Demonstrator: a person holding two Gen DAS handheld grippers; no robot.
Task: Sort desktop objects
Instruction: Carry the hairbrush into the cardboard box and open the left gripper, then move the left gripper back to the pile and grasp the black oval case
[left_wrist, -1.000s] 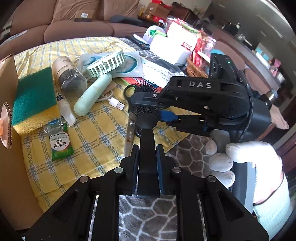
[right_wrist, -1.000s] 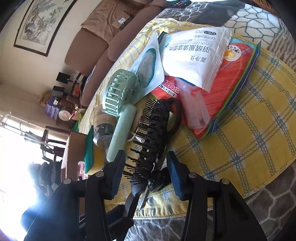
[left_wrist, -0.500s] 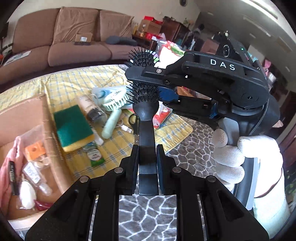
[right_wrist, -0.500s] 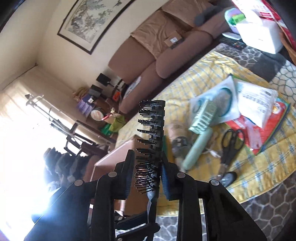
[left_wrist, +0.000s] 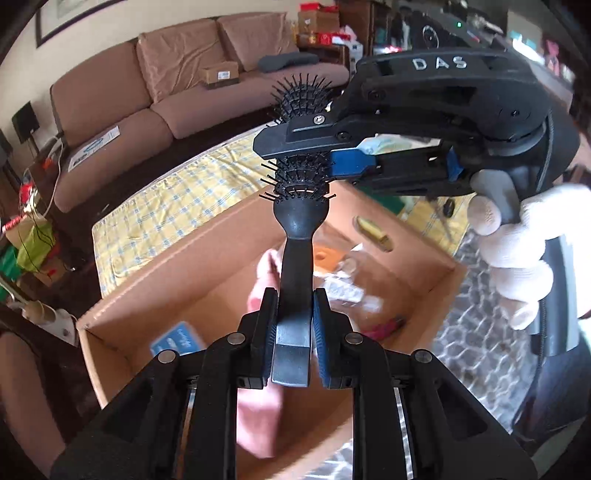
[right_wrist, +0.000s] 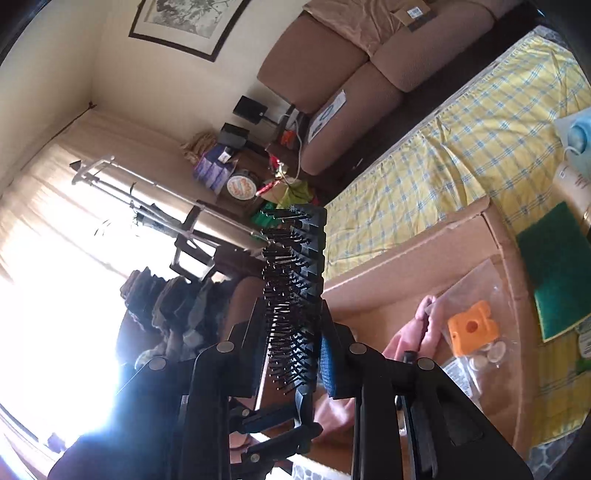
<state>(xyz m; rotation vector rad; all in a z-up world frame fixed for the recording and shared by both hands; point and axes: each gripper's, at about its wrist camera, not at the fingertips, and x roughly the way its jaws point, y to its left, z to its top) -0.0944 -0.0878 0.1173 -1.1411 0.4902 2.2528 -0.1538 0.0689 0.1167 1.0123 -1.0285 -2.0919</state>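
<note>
A black hairbrush (left_wrist: 297, 254) hangs in the air over an open cardboard box (left_wrist: 155, 291). My left gripper (left_wrist: 294, 306) is shut on its handle. My right gripper (left_wrist: 306, 158) comes in from the right and clamps the bristle head, its jaws still closing on it. In the right wrist view the brush head (right_wrist: 295, 266) stands upright between the right gripper's (right_wrist: 291, 325) pads, with the box (right_wrist: 406, 258) below and to the right. Inside the box lie a pink cloth (right_wrist: 410, 336), a bag with an orange piece (right_wrist: 469, 326) and a blue card (left_wrist: 177, 341).
A yellow checked cloth (right_wrist: 461, 147) covers the table beyond the box, with a green sponge (right_wrist: 557, 266) next to the box's wall. A brown sofa (left_wrist: 147, 92) stands behind. A white-gloved hand (left_wrist: 517, 258) holds the right gripper. Grey patterned surface (left_wrist: 472, 314) lies right of the box.
Both grippers have lifted the hairbrush off the yellow cloth and carried it sideways over the cardboard box. The right jaws have narrowed onto the bristle head.
</note>
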